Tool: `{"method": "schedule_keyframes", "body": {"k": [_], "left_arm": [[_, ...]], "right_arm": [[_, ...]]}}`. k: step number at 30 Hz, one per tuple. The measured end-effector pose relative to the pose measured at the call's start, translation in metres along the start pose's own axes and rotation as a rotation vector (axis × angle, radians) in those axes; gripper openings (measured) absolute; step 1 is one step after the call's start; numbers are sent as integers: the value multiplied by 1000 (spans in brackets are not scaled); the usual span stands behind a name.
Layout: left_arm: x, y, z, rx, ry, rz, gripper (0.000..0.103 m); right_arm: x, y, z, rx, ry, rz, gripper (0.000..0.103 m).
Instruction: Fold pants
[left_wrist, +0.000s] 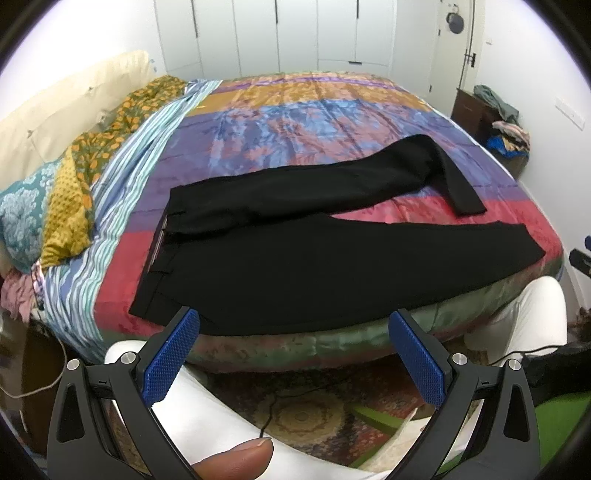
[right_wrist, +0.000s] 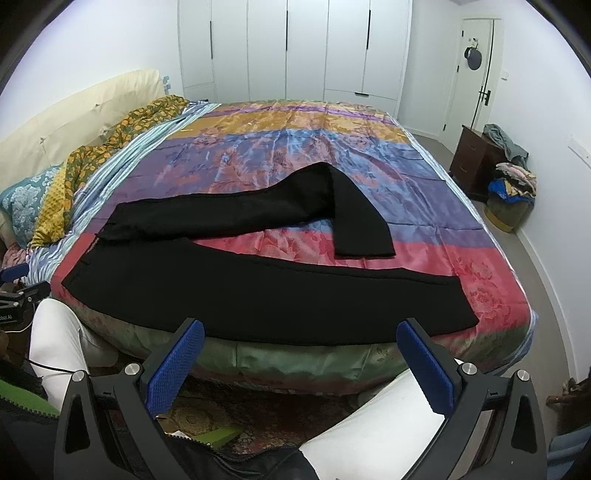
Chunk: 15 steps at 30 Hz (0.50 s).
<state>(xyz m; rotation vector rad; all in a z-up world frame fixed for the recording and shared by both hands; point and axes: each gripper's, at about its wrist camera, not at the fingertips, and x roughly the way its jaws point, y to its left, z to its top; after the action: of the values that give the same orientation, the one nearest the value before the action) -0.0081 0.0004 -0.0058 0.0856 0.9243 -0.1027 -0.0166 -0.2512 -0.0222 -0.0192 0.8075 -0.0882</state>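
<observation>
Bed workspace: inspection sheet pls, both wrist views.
Surface: bed with multicoloured satin cover, wrinkled.
Job's things: black pants spread flat, waistband to the left; far leg bent back toward the near edge.
Clutter: pillows by the headboard; clothes pile by the nightstand.
Grippers: left gripper open, empty, short of the bed edge; right gripper the same.
Cables: black cable on the rug.
Surroundings: white wardrobe, door.
</observation>
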Motion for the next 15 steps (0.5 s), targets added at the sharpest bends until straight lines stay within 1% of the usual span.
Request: {"method": "schedule_keyframes", "body": {"k": [7, 15], "left_arm": [[3, -4, 0, 21, 1, -8, 102], [7, -2, 3, 6, 9, -9, 102]], "right_arm": [[2, -3, -2, 10, 11, -7, 103], [8, -9, -4, 22, 41, -46, 103]]}}
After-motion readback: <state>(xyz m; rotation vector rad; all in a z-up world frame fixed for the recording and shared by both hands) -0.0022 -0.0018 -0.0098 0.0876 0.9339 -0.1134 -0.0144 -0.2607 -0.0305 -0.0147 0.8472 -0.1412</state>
